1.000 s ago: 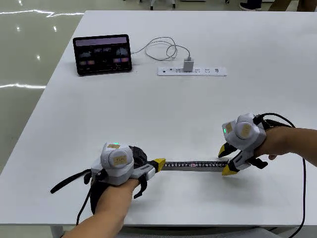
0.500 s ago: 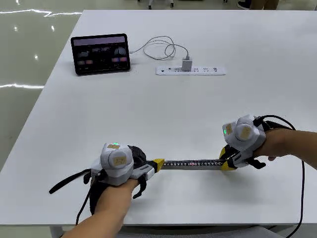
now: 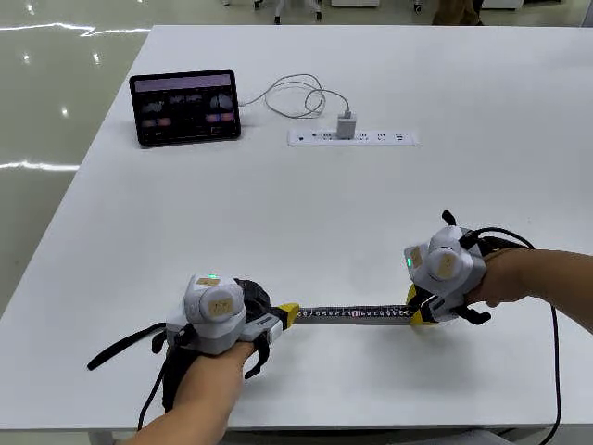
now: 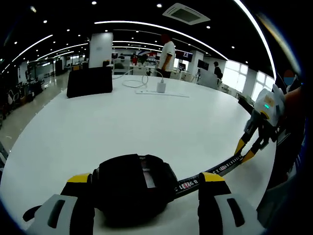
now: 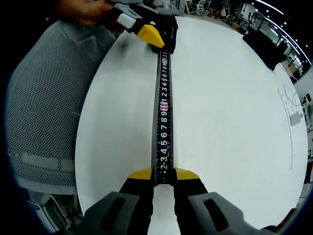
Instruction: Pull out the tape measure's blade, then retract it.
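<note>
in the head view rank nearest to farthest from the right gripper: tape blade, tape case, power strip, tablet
1. Black numbered tape blade, clamped in the right gripper.
2. Round black tape measure case, at the blade's left end.
3. White power strip, far side.
4. Black tablet, far left.

This looks like a big open-plan office or lab hall. A long white table [image 3: 371,213] carries a tablet [image 3: 184,106] and power strip [image 3: 352,138] above a glossy floor [image 3: 46,111]. The left gripper view shows ceiling light strips [image 4: 146,23], a vent [image 4: 183,13], windows [image 4: 239,73] and a person [image 4: 167,51] standing.
</note>
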Demonstrator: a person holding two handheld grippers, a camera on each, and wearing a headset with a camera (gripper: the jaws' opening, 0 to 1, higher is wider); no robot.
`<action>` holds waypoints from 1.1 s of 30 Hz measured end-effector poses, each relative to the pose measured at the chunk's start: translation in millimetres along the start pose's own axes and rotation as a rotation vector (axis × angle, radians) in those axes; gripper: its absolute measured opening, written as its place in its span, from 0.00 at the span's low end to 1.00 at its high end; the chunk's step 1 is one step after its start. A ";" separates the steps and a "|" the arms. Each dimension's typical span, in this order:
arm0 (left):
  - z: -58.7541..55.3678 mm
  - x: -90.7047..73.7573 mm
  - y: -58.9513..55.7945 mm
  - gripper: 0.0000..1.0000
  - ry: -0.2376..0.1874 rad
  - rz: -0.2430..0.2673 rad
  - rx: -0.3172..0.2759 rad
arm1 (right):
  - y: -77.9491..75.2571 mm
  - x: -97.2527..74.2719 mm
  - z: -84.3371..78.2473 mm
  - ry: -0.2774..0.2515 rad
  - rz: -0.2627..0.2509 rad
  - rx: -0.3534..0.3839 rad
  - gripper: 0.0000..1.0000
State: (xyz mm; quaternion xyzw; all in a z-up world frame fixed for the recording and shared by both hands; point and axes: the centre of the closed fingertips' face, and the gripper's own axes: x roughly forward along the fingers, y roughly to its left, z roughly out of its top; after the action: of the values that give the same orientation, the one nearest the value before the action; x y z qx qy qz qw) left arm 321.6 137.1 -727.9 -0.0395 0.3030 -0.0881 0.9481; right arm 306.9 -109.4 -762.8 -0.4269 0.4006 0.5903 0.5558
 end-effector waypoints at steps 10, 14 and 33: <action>-5.1 3.6 13.7 0.68 0.013 0.032 -0.065 | 1.0 1.3 -0.7 0.070 -0.017 0.023 0.11; -5.0 3.6 13.6 0.67 0.011 0.037 -0.065 | 0.7 1.6 -1.6 0.065 -0.014 0.030 0.11; -5.5 3.3 14.1 0.65 0.030 0.041 -0.036 | -0.5 1.3 -1.2 -0.020 -0.024 0.114 0.10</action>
State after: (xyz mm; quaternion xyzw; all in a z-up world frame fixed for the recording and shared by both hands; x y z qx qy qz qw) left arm 323.0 150.3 -736.0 -0.0489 0.3193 -0.0636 0.9442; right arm 307.5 -110.1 -764.4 -0.3935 0.4229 0.5640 0.5900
